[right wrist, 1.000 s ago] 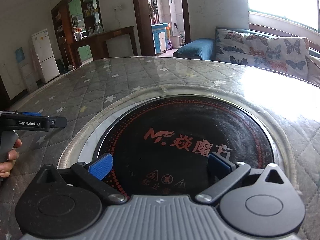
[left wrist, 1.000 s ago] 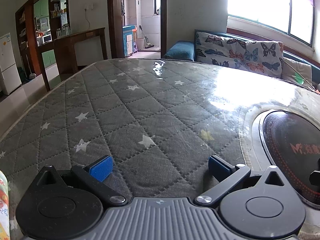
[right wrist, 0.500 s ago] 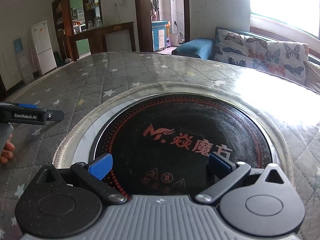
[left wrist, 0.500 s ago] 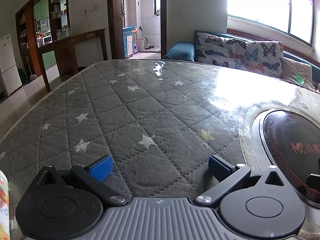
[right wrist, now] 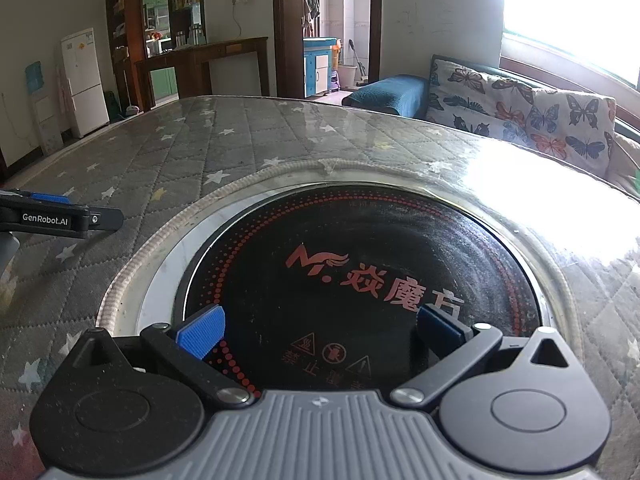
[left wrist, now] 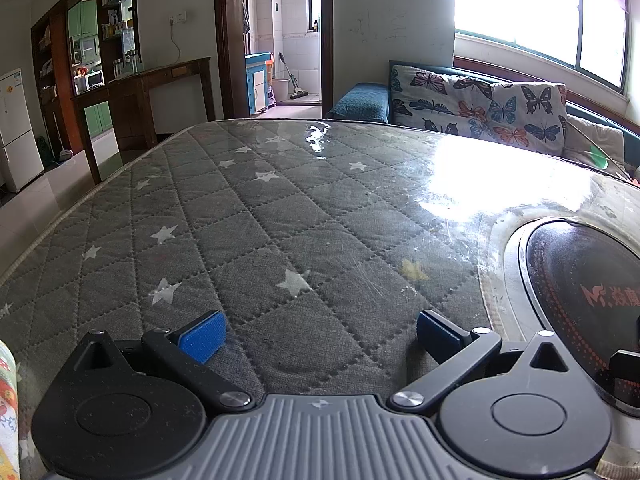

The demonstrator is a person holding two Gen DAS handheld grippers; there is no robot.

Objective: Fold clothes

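My left gripper [left wrist: 320, 336] hangs open just above the grey quilted star-pattern table cover [left wrist: 280, 208], nothing between its blue pads. A strip of patterned cloth [left wrist: 7, 408] with red and green print shows at the far left edge of the left wrist view, beside the gripper's body. My right gripper [right wrist: 320, 334] is open over the round black cooktop [right wrist: 360, 280] set in the table, holding nothing. The left gripper's side [right wrist: 60, 218] shows at the left edge of the right wrist view.
The cooktop [left wrist: 580, 300] lies to the right of my left gripper, ringed by a metal rim. A butterfly-print sofa [left wrist: 480, 108] stands behind the table under a bright window. A wooden counter [left wrist: 160, 84], a white fridge [right wrist: 84, 80] and a doorway are at the back left.
The right wrist view has shifted slightly, and the hand once seen under the left gripper has dropped out of view. Both grippers stay open and empty.
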